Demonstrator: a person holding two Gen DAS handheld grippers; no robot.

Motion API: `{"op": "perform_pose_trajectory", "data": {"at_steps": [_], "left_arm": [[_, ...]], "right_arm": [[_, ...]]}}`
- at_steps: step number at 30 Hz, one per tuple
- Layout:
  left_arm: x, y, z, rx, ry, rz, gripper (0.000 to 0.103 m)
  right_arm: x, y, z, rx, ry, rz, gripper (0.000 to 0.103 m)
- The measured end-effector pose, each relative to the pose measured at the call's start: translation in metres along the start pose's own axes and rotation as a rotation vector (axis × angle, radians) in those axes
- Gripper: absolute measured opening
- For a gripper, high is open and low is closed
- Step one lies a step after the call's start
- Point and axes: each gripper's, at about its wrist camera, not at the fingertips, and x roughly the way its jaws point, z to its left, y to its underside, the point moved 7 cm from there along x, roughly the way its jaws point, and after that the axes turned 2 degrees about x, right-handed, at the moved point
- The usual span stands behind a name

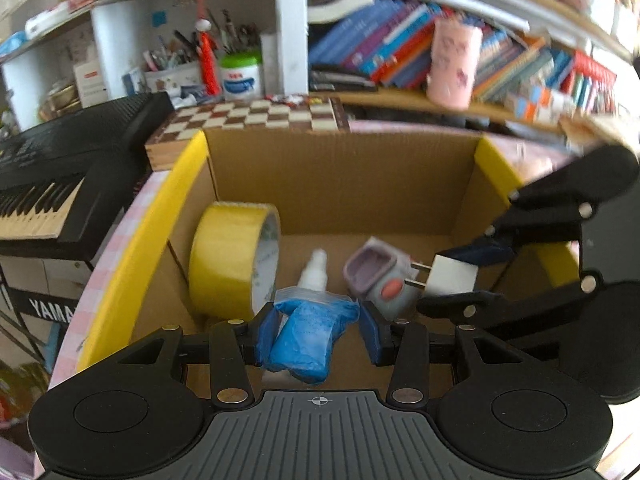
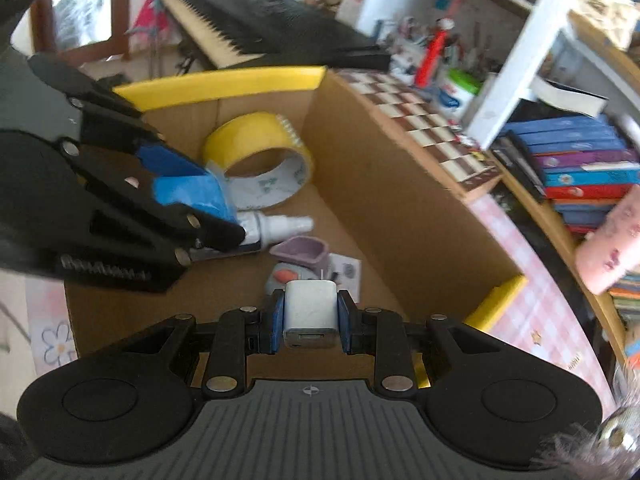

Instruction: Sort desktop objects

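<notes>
A cardboard box (image 1: pixel 340 184) with yellow-taped flaps is sitting on a pink checked tabletop (image 2: pixel 532 280), backed by a chessboard (image 1: pixel 256 118), a black keyboard (image 1: pixel 60 168) and shelves crowded with books (image 1: pixel 400 44) and pen pots. Inside the box a yellow tape roll (image 1: pixel 228 256) is leaning at the left wall, with a white spray bottle (image 1: pixel 314 272) and a small purple-grey gadget (image 1: pixel 376 276) lying beside it on the floor. Both tongs are angling steeply down into the box. The left gripper (image 1: pixel 318 330) is squeezing a blue bagged pack (image 1: pixel 308 336) between its partly closed pads, just above the bottle. The right gripper (image 2: pixel 310 316) is clamping tight on a white plug adapter (image 2: pixel 310 312), its prongs pointing toward the gadget.
</notes>
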Motion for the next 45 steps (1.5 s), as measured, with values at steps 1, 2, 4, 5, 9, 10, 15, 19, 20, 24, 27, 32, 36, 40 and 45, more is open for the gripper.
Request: {"op": "perform_pose_trajectory", "data": {"at_steps": [1, 2, 4, 5, 9, 10, 15, 19, 20, 24, 27, 32, 36, 40, 45], "left_arm": [[-0.001, 0.0, -0.001, 0.01, -0.001, -0.004, 0.043], [0.0, 0.0, -0.001, 0.016, -0.004, 0.004, 0.043], [0.004, 0.002, -0.001, 0.019, -0.004, 0.017, 0.043], [0.004, 0.003, -0.001, 0.015, -0.005, 0.02, 0.043], [0.007, 0.001, -0.002, 0.01, -0.005, 0.021, 0.043], [0.007, 0.001, -0.003, 0.011, -0.004, 0.021, 0.043], [0.009, 0.0, -0.006, 0.022, -0.004, 0.022, 0.043], [0.008, 0.0, -0.006, 0.021, -0.011, 0.021, 0.044], [0.007, -0.001, -0.007, 0.022, -0.011, 0.02, 0.045], [-0.002, -0.002, -0.011, 0.03, -0.003, 0.0, 0.049], [-0.013, -0.004, -0.011, 0.023, -0.014, -0.034, 0.062], [-0.036, -0.008, -0.007, 0.006, -0.036, -0.097, 0.074], [-0.052, -0.012, -0.004, -0.01, -0.049, -0.14, 0.077], [-0.071, -0.014, 0.001, -0.036, -0.061, -0.188, 0.087], [-0.09, -0.012, 0.006, -0.072, -0.067, -0.227, 0.09]], "right_arm": [[0.003, 0.001, 0.003, -0.024, -0.011, 0.015, 0.024], [0.007, 0.002, 0.007, -0.045, -0.023, 0.03, 0.024], [0.014, 0.002, 0.009, -0.038, -0.054, 0.063, 0.024], [0.016, 0.003, 0.009, -0.045, -0.057, 0.078, 0.024], [0.023, 0.006, 0.01, -0.067, -0.079, 0.124, 0.024], [0.024, 0.006, 0.011, -0.072, -0.083, 0.131, 0.024], [0.024, 0.006, 0.012, -0.078, -0.086, 0.142, 0.024], [0.024, 0.006, 0.01, -0.075, -0.083, 0.142, 0.024], [0.024, 0.006, 0.01, -0.075, -0.079, 0.14, 0.024], [0.019, 0.005, 0.009, -0.075, -0.052, 0.117, 0.038], [0.013, 0.004, 0.006, -0.063, -0.033, 0.099, 0.041], [-0.006, 0.001, 0.004, -0.03, 0.004, 0.039, 0.05], [-0.026, 0.001, 0.001, 0.014, 0.041, -0.024, 0.051], [-0.048, 0.002, -0.002, 0.066, 0.1, -0.085, 0.054], [-0.075, 0.007, -0.009, 0.177, 0.182, -0.154, 0.056]]}}
